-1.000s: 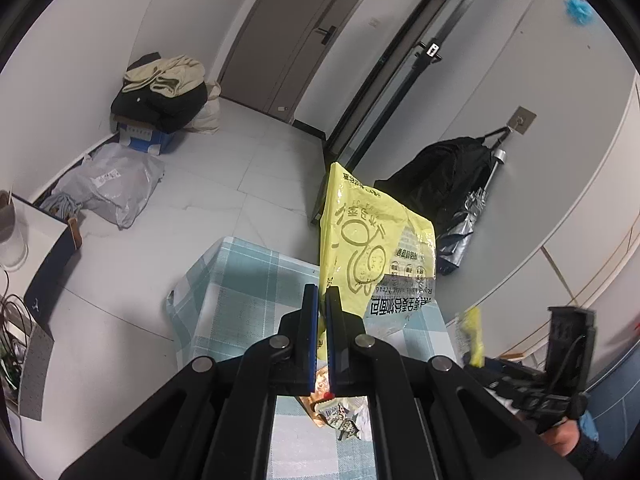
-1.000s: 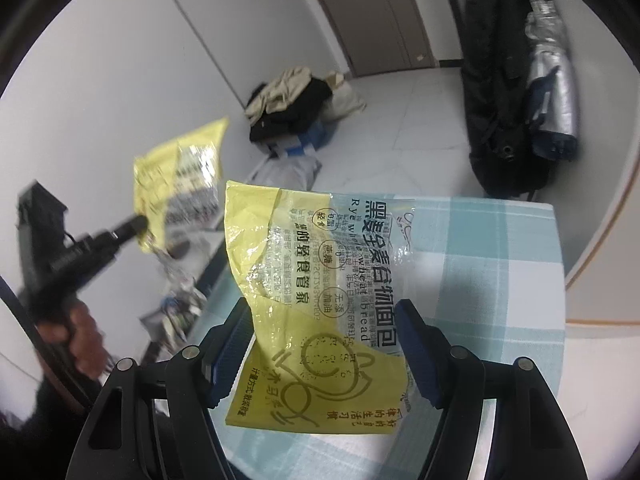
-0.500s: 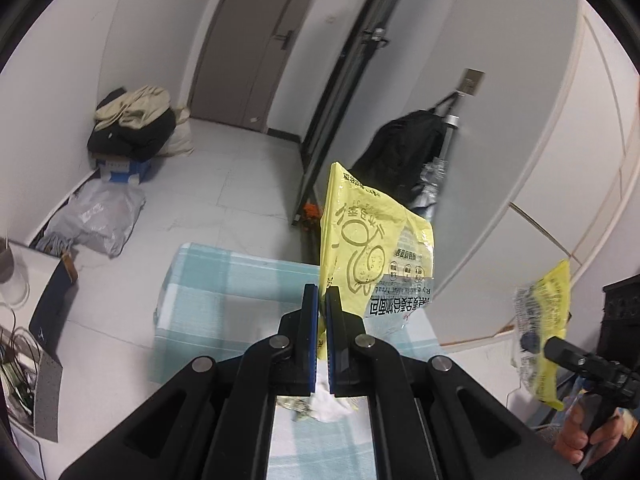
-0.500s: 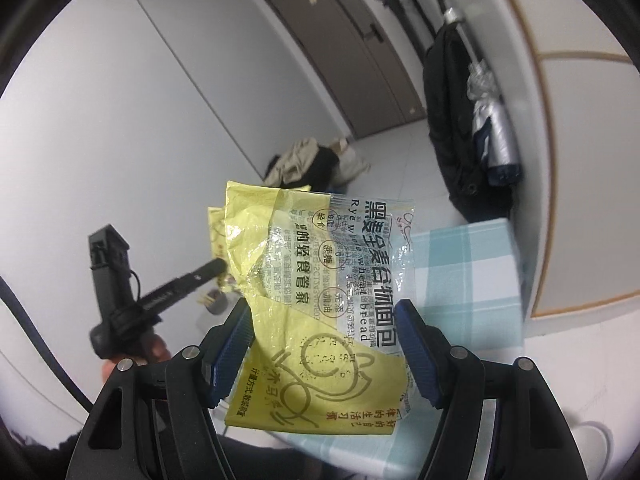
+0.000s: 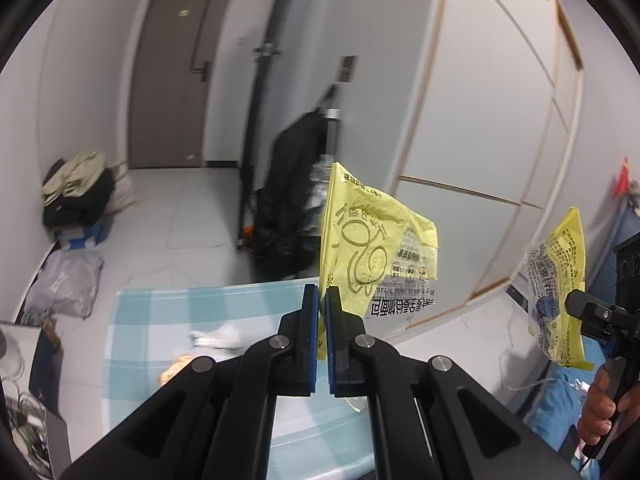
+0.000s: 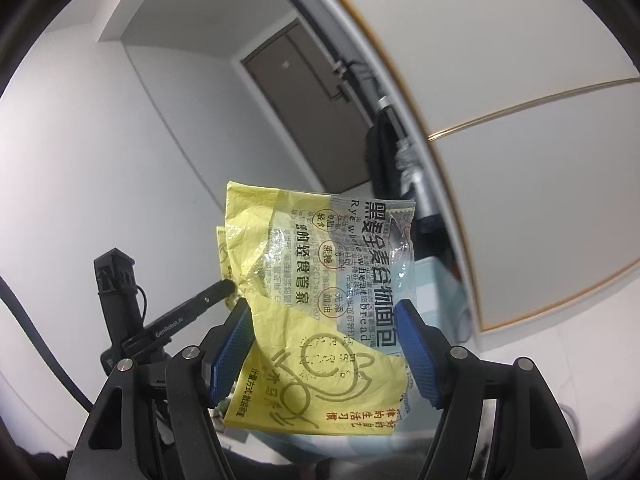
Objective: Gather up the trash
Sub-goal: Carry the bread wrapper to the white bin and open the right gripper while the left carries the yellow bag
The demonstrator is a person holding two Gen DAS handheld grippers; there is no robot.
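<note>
While scraps remain on the checked table [image 5: 144,312] in the lower left of the left view, a white wad [image 5: 216,338] and an orange bit [image 5: 176,368], two yellow bread wrappers are already picked up and in the air, one per gripper. No bin shows in either view, so I judge the collecting well begun but unfinished: both wrappers have yet to be dropped somewhere, and the table scraps are left.

Low in the centre of the left view, the left gripper [image 5: 322,300] has its jaws pressed together on the lower edge of the left wrapper [image 5: 368,248], which stands up and leans right from the pads.

Filling the centre of the right view, the right wrapper [image 6: 320,296] spans flat between the blue pads of the right gripper [image 6: 326,344], whose jaws stand wide yet clamp the sheet by its two side edges. At the right edge of the left view, this wrapper hangs beside a hand [image 5: 600,404].
</note>
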